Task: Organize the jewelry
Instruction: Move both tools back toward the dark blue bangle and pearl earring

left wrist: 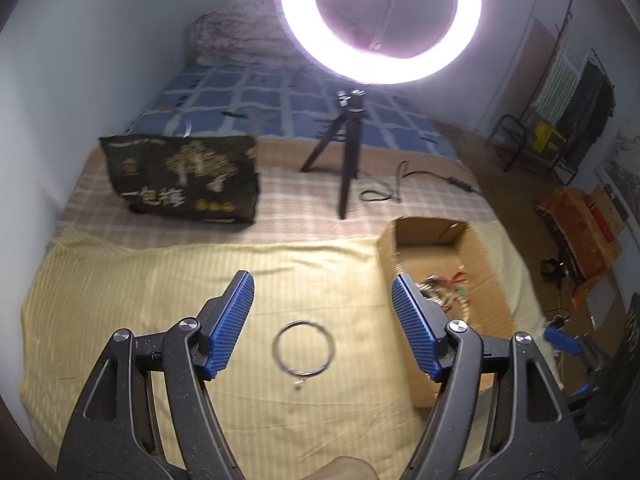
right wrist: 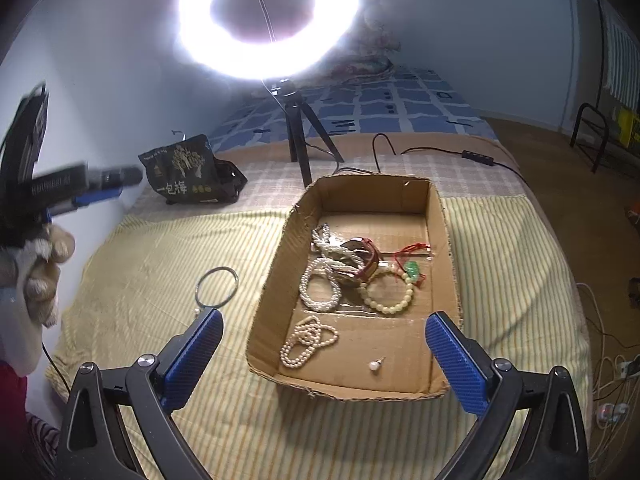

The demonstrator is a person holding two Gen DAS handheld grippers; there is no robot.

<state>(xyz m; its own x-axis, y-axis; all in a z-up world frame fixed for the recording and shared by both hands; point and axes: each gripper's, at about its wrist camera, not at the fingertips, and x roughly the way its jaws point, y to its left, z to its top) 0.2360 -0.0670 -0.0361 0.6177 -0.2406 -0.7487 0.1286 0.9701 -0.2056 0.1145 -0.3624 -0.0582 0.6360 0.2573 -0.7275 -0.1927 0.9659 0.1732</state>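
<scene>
A thin metal ring necklace [left wrist: 302, 346] with a small pendant lies on the yellow striped cloth; it also shows in the right wrist view [right wrist: 217, 286]. My left gripper [left wrist: 322, 320] is open and empty, above and around the ring. A shallow cardboard box [right wrist: 444, 224] holds pearl bracelets [right wrist: 319, 290], a pearl strand [right wrist: 308, 342], a pale bead bracelet [right wrist: 388, 292], a green pendant on red cord [right wrist: 410, 267] and a pearl earring [right wrist: 376, 365]. My right gripper [right wrist: 324, 356] is open and empty over the box's near end.
A ring light on a black tripod [right wrist: 298, 136] stands behind the box, its cable [right wrist: 440, 152] trailing right. A black snack bag [left wrist: 182, 178] lies at the back left. The box [left wrist: 404, 248] sits right of the ring. The bed edge drops to the floor on the right.
</scene>
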